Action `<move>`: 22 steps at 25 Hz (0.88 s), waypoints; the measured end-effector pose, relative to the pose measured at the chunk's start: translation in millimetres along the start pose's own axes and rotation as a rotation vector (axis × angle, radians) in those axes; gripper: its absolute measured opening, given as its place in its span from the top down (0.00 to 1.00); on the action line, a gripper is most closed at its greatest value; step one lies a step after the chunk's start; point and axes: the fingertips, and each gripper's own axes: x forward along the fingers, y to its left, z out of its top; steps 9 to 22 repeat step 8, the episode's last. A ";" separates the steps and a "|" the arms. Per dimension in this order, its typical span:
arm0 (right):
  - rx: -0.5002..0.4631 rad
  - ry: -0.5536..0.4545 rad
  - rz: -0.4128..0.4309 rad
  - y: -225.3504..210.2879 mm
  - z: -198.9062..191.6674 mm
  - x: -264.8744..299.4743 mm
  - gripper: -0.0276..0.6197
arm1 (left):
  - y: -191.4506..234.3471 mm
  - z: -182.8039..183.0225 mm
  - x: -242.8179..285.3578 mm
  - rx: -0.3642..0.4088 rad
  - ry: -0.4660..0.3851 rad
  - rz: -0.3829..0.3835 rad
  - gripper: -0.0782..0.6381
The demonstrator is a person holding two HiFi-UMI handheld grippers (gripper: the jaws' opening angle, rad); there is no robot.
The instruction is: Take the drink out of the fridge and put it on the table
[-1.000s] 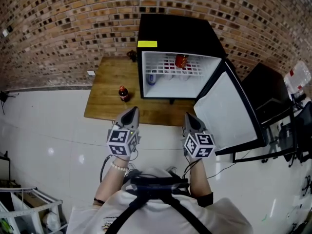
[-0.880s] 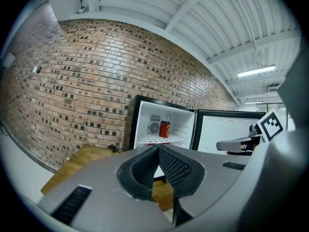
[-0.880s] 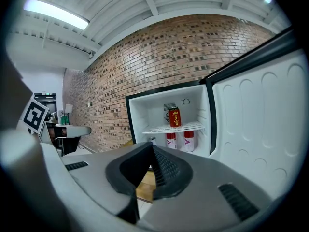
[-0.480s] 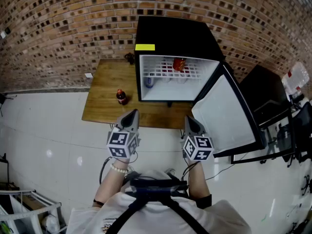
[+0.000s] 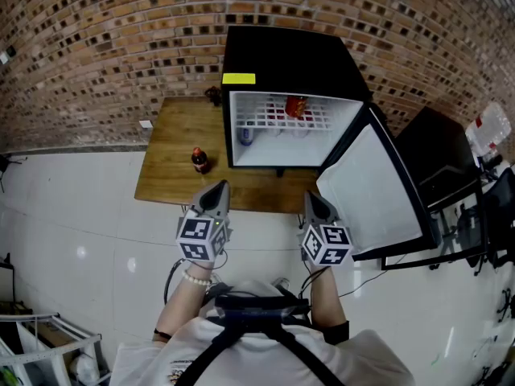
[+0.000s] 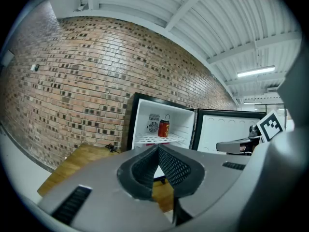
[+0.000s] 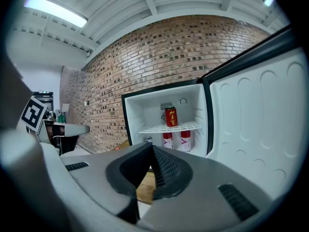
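Out front of the open fridge (image 5: 282,55) basically nothing's moved lately: left tool (image 5: 216,188) and right tool (image 5: 315,196) both hang closed on nothing, bottle (image 5: 199,159) stands on the surface (image 5: 169,127), red can (image 5: 295,106) still sits on the fridge's shelf, so probably a pause before the next grab.

Black fridge (image 5: 290,55), white inside — red can (image 5: 295,106); brown wood-grain table (image 5: 170,135); brick-patterned wall (image 5: 96,47).
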 end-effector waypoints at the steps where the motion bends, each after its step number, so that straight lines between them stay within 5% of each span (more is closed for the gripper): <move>1: 0.000 -0.001 -0.001 -0.2 0.0 0.4 0.94 | 0.0 -0.3 0.5 -0.001 0.001 -0.001 0.89; 22: -0.005 -0.003 -0.001 1.4 3.2 0.4 0.94 | 0.7 1.7 -0.2 -0.002 -0.001 -0.001 0.89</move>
